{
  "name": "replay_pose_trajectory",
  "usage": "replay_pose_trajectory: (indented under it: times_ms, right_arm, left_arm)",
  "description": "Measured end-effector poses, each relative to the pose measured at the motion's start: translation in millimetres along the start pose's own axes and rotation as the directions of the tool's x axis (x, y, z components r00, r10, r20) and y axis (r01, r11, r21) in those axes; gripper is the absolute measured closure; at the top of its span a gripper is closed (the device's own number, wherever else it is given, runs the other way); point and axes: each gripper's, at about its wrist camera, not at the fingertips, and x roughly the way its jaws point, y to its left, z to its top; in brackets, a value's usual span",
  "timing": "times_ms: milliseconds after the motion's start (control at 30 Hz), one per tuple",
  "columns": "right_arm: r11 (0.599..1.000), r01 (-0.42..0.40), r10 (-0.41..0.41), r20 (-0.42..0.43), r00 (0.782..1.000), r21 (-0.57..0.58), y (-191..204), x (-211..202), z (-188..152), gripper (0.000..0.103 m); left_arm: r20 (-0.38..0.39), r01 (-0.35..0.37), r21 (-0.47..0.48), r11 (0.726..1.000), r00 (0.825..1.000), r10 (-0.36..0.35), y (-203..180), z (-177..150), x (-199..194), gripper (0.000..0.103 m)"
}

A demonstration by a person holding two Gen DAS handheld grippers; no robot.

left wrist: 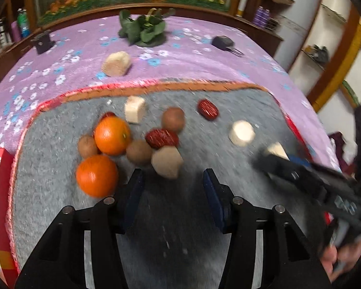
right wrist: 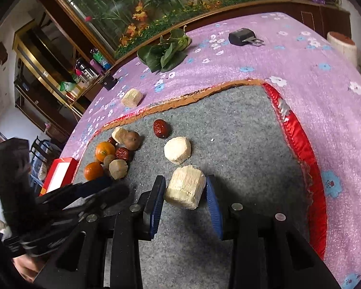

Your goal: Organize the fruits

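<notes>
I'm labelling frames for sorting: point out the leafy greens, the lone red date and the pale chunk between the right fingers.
leafy greens [right wrist: 167, 54], right wrist view, leaf middle
lone red date [right wrist: 160, 128], right wrist view, centre
pale chunk [right wrist: 185, 189], right wrist view, front face

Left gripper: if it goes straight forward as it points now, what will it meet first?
Probably the pale sugarcane chunk just ahead of the open left gripper, slightly toward its left finger; depth is unclear.

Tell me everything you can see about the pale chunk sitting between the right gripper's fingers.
The pale chunk is a short, cream-coloured stub with a fibrous, streaked surface and roughly cut facets, like peeled sugarcane. It lies tilted on the grey mat, inside the right gripper, whose blue-padded fingers bracket it closely on both sides; whether they are pressing on it is unclear. Another similar piece lies just beyond it, apart.
</notes>
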Motion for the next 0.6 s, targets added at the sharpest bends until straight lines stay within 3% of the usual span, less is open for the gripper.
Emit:
replay_pose_trajectory:
  times_ms: [67,133,267,300,600]
  right_arm:
    - [1.000,-0.006,0.006,-0.004,1.000,0.007,-1.0,-0.2,0.0,0.066]
    - [1.000,-0.009,0.009,-0.006,1.000,0.012,-0.7,-0.7,-0.7,0.066]
    - [1.000,-0.008,0.008,-0.008,1.000,0.012,-0.7,-0.9,-1.3,0.066]
    - [1.000,-0.007,0.007,-0.008,1.000,0.011,0.0,-1.0,-1.6,0.066]
    - [0.999,0.013,-0.013,0.000,1.000,-0.040,7.2,-0.7,-3.3,0.071]
  left_arm:
    - [0.010,-0.012,-0.014,1.000,1.000,0.012,1.3,4.1,2.8,0.055]
    - [0.023,-0.039,-0.014,0.999,0.999,0.040,2.1,5.7,4.7,0.064]
    - [0.047,-0.086,0.028,0.996,0.995,0.085,-0.8,7.4,9.4,0.072]
    - [0.052,-0.092,0.033,0.995,0.995,0.090,-1.3,7.2,9.1,0.079]
    - [0.069,-0.065,0.019,0.998,0.996,0.063,5.9,-4.5,-4.2,0.081]
